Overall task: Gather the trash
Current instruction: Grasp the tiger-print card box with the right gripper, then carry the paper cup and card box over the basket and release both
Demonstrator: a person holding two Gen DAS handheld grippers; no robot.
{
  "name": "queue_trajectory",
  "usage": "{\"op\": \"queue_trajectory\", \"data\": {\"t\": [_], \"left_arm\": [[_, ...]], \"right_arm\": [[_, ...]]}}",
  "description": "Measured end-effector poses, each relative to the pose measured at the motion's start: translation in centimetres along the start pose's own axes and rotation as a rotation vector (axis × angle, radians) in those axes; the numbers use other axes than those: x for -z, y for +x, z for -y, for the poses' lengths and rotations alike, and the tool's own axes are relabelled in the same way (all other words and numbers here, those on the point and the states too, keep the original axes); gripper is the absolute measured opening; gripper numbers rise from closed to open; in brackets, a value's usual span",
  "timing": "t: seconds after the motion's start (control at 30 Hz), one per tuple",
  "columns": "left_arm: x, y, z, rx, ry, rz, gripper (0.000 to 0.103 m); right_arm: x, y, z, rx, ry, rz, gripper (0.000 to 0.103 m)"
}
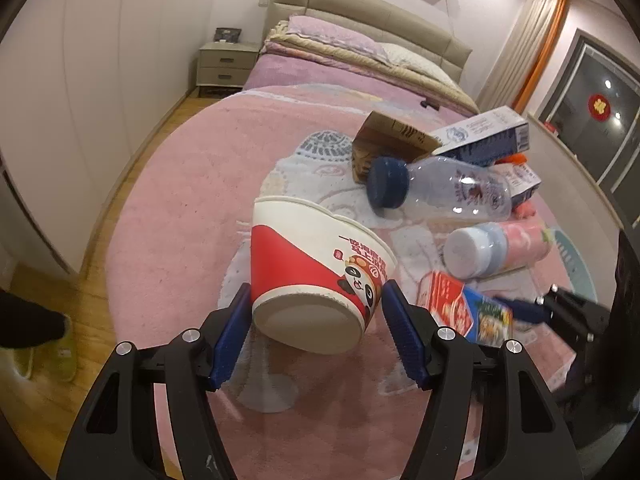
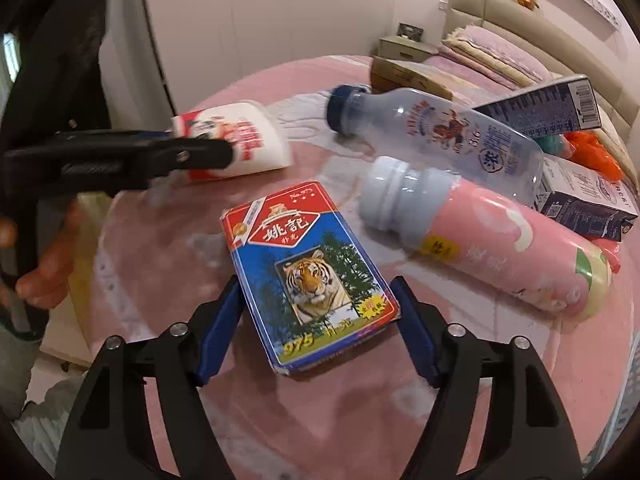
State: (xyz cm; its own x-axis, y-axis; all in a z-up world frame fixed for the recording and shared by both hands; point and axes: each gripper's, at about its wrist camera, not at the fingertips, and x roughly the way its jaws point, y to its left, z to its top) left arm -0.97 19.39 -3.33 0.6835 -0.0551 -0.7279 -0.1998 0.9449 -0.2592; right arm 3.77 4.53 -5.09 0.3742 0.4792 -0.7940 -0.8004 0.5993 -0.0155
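Note:
A red and white paper cup (image 1: 316,276) lies on its side on a glass table, its base toward me. My left gripper (image 1: 316,312) is open, its blue pads either side of the cup's base, with small gaps. The cup also shows in the right wrist view (image 2: 240,140), with the left gripper (image 2: 160,152) at it. A blue and red card box with a tiger picture (image 2: 308,272) lies flat on the table. My right gripper (image 2: 316,312) is open with its pads beside the box's near end. The box shows in the left wrist view (image 1: 468,308) too.
A clear bottle with a blue cap (image 2: 432,132), a pink bottle with a pale cap (image 2: 492,240), dark blue cartons (image 2: 548,108) and a brown cardboard box (image 1: 392,140) lie further back. Beyond are a pink rug (image 1: 180,200), a bed (image 1: 360,60), wardrobes and a nightstand.

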Motion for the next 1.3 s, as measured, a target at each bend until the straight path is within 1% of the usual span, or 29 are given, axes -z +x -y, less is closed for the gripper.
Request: {"op": "queue_trajectory", "data": {"t": [0.17,0.27,0.43,0.5,0.6,0.7,0.83,0.97,1.13,1.3], "left_arm": [[-0.2,-1.3,0.5,0.042,-0.006,0.049,0.063],[-0.5,-2.2,1.2,0.071,-0.004,0.082,0.063],[-1.6,-3.5,3.4,0.112,0.025,0.127,0.063],[-2.0,-3.6,4.6,0.126,0.046,0.139,0.063],[-2.7,-3.3,7.1,0.158,0.08,0.147,0.063],[-3.3,-2.5,10.1,0.196,0.119,0.143,0.063],[-3.9,-1.0,14.9,0.25,0.187,0.128,0.063],[-4.5,0.7,19.8,0.293,0.256,0.105,0.063],[-4.8,2.7,25.6,0.353,0.326,0.068,0.063],[-4.9,5.4,31.2,0.414,0.387,0.011,0.063]], "right_arm": [[0.8,-2.2,-1.0,-0.018,0.011,0.05,0.066],[0.4,-3.3,-0.3,-0.007,0.039,0.084,0.066],[0.7,-6.3,1.9,0.048,0.124,0.132,0.066],[1.0,-7.6,3.4,0.09,0.165,0.153,0.066],[2.1,-9.4,5.7,0.138,0.234,0.165,0.066],[2.8,-10.4,8.4,0.21,0.3,0.173,0.066],[4.7,-13.0,12.4,0.284,0.4,0.196,0.066],[6.9,-14.8,16.5,0.362,0.519,0.209,0.066],[10.3,-16.6,21.8,0.435,0.675,0.21,0.066],[13.6,-17.9,25.6,0.512,0.796,0.201,0.066]]}}
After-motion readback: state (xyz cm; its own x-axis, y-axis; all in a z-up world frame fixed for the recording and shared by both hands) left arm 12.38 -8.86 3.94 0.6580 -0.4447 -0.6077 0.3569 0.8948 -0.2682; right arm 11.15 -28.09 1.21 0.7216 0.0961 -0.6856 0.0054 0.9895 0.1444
